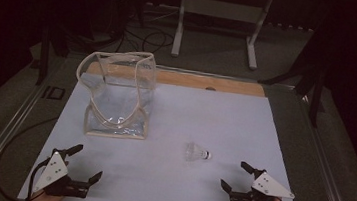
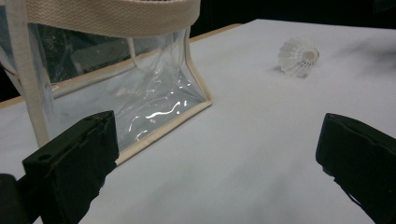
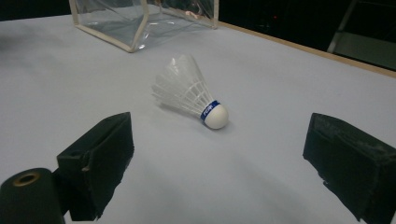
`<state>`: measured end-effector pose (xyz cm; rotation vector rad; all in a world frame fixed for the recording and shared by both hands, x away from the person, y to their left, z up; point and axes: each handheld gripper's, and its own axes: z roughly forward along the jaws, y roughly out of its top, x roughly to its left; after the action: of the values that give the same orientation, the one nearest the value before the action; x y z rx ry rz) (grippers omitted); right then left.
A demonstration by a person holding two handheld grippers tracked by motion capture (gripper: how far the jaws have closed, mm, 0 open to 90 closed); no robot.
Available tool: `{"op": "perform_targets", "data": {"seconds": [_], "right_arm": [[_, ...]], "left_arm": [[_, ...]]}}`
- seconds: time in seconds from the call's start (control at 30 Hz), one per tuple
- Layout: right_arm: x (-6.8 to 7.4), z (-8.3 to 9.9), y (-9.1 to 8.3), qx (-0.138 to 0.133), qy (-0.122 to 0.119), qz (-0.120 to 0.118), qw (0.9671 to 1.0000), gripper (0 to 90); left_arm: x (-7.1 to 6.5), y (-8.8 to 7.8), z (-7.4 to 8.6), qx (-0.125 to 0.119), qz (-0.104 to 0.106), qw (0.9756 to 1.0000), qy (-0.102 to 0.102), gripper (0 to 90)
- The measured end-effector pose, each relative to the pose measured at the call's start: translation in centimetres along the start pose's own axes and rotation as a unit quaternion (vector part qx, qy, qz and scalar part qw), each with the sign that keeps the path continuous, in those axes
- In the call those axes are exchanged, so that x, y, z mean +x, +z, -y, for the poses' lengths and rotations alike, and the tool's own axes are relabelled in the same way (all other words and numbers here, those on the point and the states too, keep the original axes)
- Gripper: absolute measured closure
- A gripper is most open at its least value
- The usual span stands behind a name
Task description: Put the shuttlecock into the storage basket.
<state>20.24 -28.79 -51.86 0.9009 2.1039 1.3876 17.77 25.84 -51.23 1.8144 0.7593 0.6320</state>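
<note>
**Shuttlecock lies loose between bag and tongs**

A pale worktop (image 1: 175, 115) sits in a dark room. The shuttlecock (image 1: 197, 153) lies on its side, lower centre-right, near the clear bag (image 1: 119, 97) at upper left. Left tongs (image 1: 87, 162) and right tongs (image 1: 236, 175) rest at the bottom corners, both released, grasping nothing.

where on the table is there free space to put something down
The widest bare patch is the right half of the table, beyond the shuttlecock and right of the clear bag. The near strip between the left tool and right tool is also free. The far left corner is taken by the bag.
</note>
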Motion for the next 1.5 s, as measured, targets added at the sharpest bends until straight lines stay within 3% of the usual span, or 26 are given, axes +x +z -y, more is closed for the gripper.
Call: {"op": "perform_targets", "data": {"seconds": [0.17, 0.57, 0.7, 0.97, 1.07, 1.27, 1.5], "right_arm": [[0.2, 0.0, 0.1, 0.002, -0.001, -0.007, 1.0, 8.5], [0.2, -0.1, 0.0, -0.003, -0.007, -0.001, 1.0, 8.5], [0.3, -0.1, -0.1, -0.003, -0.006, 0.001, 1.0, 8.5], [0.3, -0.2, -0.2, -0.004, -0.008, 0.003, 1.0, 8.6], [0.2, -0.3, -0.3, -0.007, -0.006, 0.002, 1.0, 8.6], [0.2, -0.3, -0.3, -0.007, -0.005, -0.001, 1.0, 8.6], [0.2, -0.4, -0.3, -0.007, -0.004, -0.005, 1.0, 8.7]], "left_arm": [[-0.1, 0.1, -0.1, 0.011, 0.006, 0.9999, -0.005, 0.3], [-0.1, 0.1, -0.3, 0.016, 0.008, 0.9998, -0.004, 0.3], [-0.2, 0.2, -0.6, 0.028, 0.016, 0.9994, -0.012, 0.3], [-0.4, 0.1, -2.5, 0.029, 0.039, 0.9988, -0.006, 0.3], [-0.6, 0.1, -3.3, 0.033, 0.045, 0.9984, 0.005, 0.3], [-0.8, 0.7, -4.8, 0.057, 0.059, 0.9965, 0.016, 0.2], [-1.2, 1.2, -6.2, 0.067, 0.075, 0.9946, 0.024, 0.3]]}}
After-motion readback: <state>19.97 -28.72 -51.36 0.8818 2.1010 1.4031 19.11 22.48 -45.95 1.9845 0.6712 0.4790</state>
